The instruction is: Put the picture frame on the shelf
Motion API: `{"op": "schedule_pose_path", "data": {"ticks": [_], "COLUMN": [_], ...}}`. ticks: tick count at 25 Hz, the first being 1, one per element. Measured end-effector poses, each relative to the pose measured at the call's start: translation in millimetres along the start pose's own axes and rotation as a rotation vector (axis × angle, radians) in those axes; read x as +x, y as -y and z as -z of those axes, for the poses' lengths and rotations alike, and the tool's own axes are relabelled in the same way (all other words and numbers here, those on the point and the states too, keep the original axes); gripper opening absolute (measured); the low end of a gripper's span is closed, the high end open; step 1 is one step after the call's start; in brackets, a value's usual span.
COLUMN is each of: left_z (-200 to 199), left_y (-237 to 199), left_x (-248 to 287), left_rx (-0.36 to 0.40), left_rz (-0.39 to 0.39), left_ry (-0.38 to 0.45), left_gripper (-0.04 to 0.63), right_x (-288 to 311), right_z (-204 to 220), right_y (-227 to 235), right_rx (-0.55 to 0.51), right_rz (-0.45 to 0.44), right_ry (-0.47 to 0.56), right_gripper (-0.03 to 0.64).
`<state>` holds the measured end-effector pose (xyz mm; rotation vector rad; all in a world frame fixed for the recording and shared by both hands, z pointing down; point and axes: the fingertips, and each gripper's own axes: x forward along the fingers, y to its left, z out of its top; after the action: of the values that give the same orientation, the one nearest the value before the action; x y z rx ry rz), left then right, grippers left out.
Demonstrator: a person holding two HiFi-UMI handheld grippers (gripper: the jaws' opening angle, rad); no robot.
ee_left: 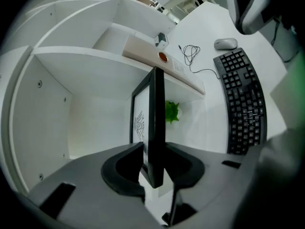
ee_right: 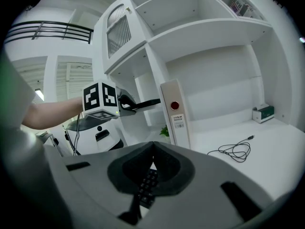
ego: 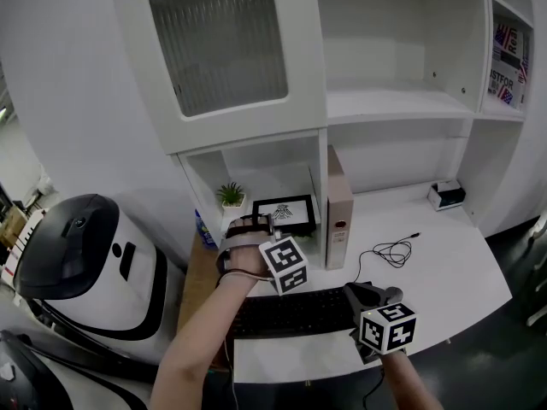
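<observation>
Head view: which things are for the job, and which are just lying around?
For the job: picture frame, shelf, left gripper.
Just lying about: keyboard, cable, binder, little plant.

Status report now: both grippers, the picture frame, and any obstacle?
Left gripper open around picture frame. Right gripper shut, empty. Frame standing in lower shelf compartment. Plant beside it, apart.

Low shelf nook (ego: 256, 165) tight: plant (ego: 231, 195) at left, picture frame (ego: 284, 212) upright beside it, divider (ego: 323, 178) and binder (ego: 339, 216) walling the right. Open desk (ego: 444, 254) beyond, save a loose cable (ego: 391, 251); keyboard (ego: 291, 313) across the front.
</observation>
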<state>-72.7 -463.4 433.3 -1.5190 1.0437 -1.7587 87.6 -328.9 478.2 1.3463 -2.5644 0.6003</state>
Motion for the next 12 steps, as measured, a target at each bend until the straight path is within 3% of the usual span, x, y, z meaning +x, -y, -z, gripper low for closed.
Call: {"op": "schedule_pose_path", "data": {"ticks": [12], "left_z": [-3.6], "left_y": [1.2], "left_x": [9.8], "left_rx": [-0.027], "left_rz": [0.032], "left_ry": [-0.047], "left_gripper": [0.125], "right_x": [-1.6], "right_z": [0.5], "right_y": [8.6], "right_rx": [0.011], "right_rz": [0.008], "right_ry": [-0.002], "right_gripper": [0.0]}}
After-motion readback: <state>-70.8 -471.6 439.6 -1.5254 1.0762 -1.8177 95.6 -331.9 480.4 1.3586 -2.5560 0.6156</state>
